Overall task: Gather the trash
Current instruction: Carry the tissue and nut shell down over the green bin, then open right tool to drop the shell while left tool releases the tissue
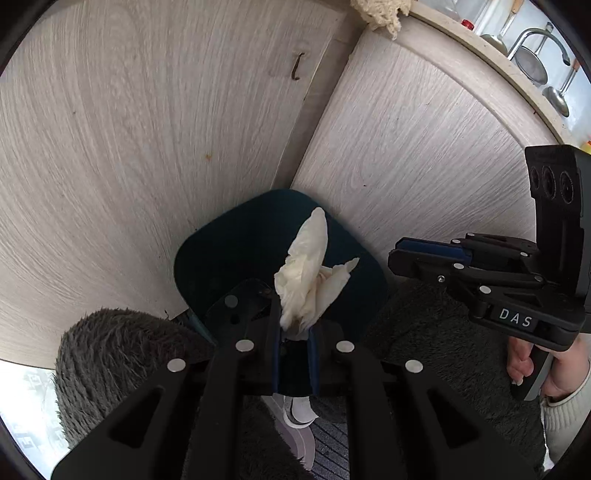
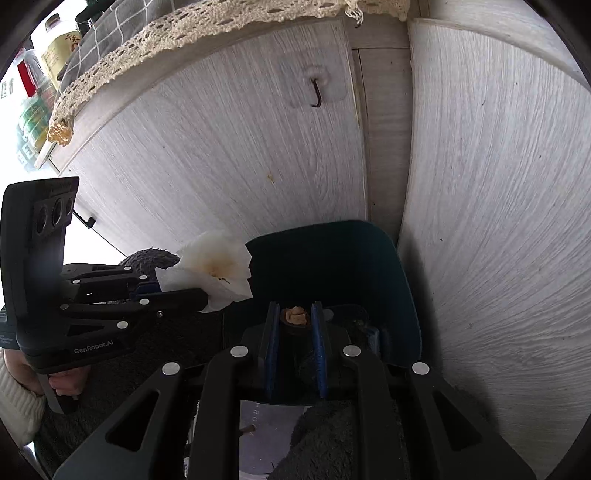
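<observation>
A crumpled white tissue (image 1: 306, 273) sticks up from my left gripper (image 1: 295, 325), which is shut on it, right above the open dark teal bin (image 1: 229, 251). In the right wrist view the same tissue (image 2: 218, 269), stained yellow-brown, hangs at the bin's left rim in the left gripper (image 2: 205, 295). My right gripper (image 2: 294, 314) is shut on a small brown nutshell (image 2: 294, 315) over the bin (image 2: 351, 258). Seen from the left, the right gripper (image 1: 397, 258) hovers at the bin's right side, and its load is hidden there.
The bin stands in a corner of pale wood-grain cabinet doors (image 1: 147, 147), one bearing a small hook (image 2: 317, 92). A dark shaggy rug (image 1: 110, 350) lies around it. A lace-edged cloth (image 2: 184, 26) hangs off the counter above. A person's hand (image 1: 532, 365) holds the right grip.
</observation>
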`<action>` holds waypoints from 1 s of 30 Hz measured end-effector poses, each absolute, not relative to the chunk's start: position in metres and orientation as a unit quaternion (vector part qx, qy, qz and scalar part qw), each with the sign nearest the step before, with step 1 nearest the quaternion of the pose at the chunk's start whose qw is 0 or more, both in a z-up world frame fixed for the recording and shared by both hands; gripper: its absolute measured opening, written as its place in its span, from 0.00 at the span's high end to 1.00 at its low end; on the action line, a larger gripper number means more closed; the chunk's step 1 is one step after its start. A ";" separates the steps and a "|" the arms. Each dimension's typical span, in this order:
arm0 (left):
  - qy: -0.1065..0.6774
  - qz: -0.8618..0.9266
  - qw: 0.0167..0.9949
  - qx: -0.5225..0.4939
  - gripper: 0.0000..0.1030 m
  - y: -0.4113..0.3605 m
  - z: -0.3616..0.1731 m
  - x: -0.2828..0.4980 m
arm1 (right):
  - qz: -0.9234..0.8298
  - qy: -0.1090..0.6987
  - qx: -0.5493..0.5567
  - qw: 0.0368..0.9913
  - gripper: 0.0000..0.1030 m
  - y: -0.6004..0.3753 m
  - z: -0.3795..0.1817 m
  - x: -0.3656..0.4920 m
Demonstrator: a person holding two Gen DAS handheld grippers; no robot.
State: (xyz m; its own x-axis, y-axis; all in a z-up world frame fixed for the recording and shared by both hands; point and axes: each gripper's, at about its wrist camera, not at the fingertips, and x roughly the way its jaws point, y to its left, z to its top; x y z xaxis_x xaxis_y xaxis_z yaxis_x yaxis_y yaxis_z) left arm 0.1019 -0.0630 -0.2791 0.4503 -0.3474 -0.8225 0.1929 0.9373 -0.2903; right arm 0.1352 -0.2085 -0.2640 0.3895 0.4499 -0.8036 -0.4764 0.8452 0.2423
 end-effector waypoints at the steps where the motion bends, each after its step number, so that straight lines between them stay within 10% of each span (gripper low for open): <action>1: 0.500 -0.158 0.847 -0.083 0.87 -0.061 -0.280 0.103 | 0.277 0.478 -0.013 0.833 0.84 -0.208 -0.265 0.136; 15: 0.528 -0.155 0.832 -0.076 0.87 -0.069 -0.297 0.115 | 0.265 0.491 -0.015 0.829 0.83 -0.208 -0.282 0.139; 18: 0.529 -0.157 0.830 -0.076 0.87 -0.067 -0.301 0.114 | 0.259 0.485 -0.016 0.835 0.53 -0.212 -0.278 0.137; 30: 0.535 -0.163 0.826 -0.072 0.79 -0.076 -0.312 0.118 | 0.255 0.487 -0.006 0.835 0.53 -0.217 -0.277 0.139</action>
State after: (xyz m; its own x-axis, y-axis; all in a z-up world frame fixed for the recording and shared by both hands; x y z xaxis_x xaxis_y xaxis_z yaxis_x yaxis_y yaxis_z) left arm 0.1180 -0.0760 -0.3118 0.3743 -0.3461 -0.8603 0.1919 0.9366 -0.2933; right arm 0.1393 -0.2175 -0.2766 0.3957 0.4198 -0.8168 -0.4309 0.8703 0.2385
